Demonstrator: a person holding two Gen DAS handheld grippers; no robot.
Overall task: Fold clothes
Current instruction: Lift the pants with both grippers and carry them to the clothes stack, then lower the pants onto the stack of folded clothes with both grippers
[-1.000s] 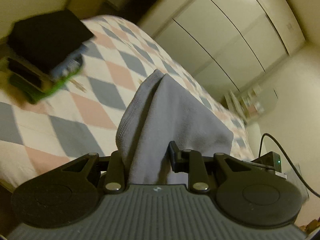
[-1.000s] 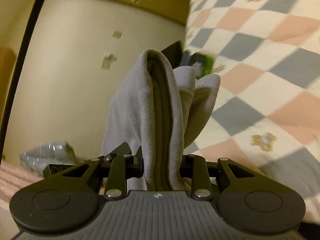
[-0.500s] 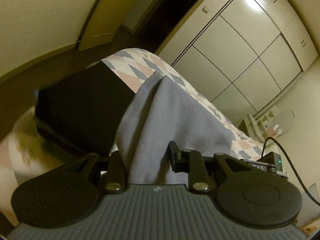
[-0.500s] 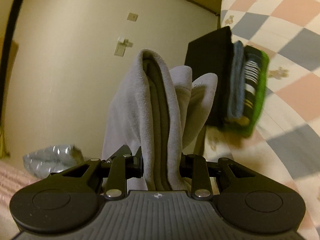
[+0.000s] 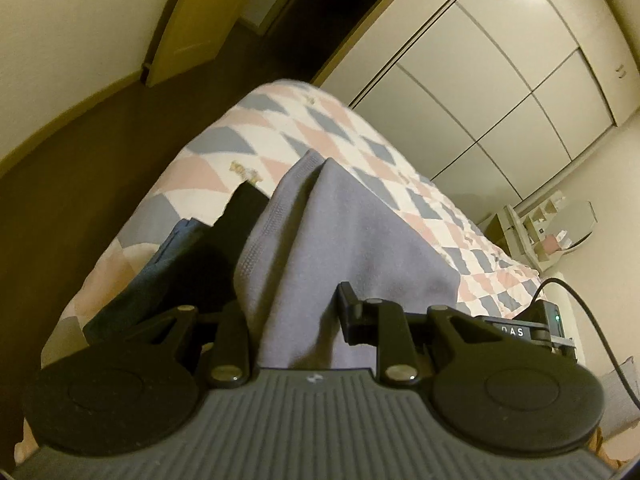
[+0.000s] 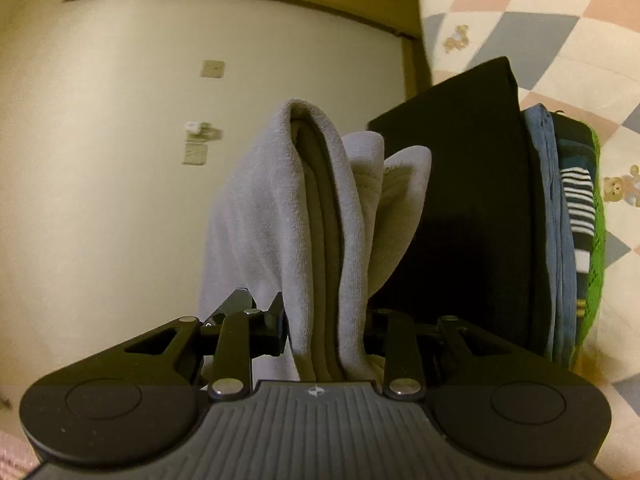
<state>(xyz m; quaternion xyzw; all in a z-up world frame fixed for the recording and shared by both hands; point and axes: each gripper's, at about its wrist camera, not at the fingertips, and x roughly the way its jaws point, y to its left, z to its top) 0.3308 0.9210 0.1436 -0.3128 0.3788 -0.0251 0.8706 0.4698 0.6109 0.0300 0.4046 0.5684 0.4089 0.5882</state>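
Left wrist view: left tool (image 5: 296, 312) pinches the grey garment (image 5: 344, 240) above the bed (image 5: 280, 136). Right wrist view alone shows the stack's (image 6: 472, 208) green, striped layers beside that garment (image 6: 280, 208), which the right tool (image 6: 326, 320) clamps.

A bed (image 5: 320, 136) with a pink-and-grey checked quilt stood beside pale wardrobe doors (image 5: 500, 80). Dark floor (image 5: 80, 168) ran to a doorway (image 5: 320, 4). Dim yellowish light filled the room.
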